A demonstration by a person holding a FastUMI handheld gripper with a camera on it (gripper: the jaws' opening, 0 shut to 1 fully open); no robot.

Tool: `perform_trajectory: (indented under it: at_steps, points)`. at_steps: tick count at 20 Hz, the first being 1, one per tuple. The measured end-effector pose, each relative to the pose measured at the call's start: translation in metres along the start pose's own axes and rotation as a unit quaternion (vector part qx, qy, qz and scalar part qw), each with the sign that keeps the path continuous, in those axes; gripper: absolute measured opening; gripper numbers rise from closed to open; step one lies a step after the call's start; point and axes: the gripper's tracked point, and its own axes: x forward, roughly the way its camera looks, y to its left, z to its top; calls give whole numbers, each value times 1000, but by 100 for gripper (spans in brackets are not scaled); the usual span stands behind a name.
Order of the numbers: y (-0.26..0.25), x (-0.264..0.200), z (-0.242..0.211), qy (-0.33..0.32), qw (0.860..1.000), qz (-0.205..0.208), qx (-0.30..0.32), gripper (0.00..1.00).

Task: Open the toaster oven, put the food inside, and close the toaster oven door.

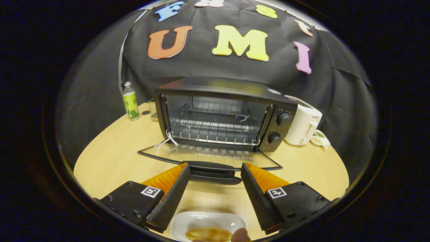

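Note:
The black toaster oven (221,114) stands on the round wooden table (111,161), beyond my fingers. Its glass door (208,156) lies folded down flat, the door handle (211,171) just ahead of my fingertips. Inside, a wire rack (215,129) is bare. My gripper (215,169) is open, fingers wide apart, nothing between them. Below and between the fingers sits a white dish (206,223) with brownish food (208,234) in it. A fingertip (240,235) touches the dish's near rim.
A plastic bottle with a green label (131,101) stands left of the oven. A white appliance (304,124) sits right of the oven, with a small plate (319,138) behind it. Two knobs (278,127) are on the oven's right panel.

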Motion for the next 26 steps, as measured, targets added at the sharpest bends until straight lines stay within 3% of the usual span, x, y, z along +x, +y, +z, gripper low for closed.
perform_trajectory:
  at_steps: [7, 13, 17, 20, 26]
  points:
    - [-3, -6, -13, 22, 999, 37, 22, 98]
    - [16, -72, -4, -83, 994, 70, 0, 99]
    - [26, -111, -28, -124, 988, 89, 9, 99]
    - [23, -124, -53, -139, 987, 78, 3, 100]
    - [13, -105, -104, -92, 994, 52, -3, 100]
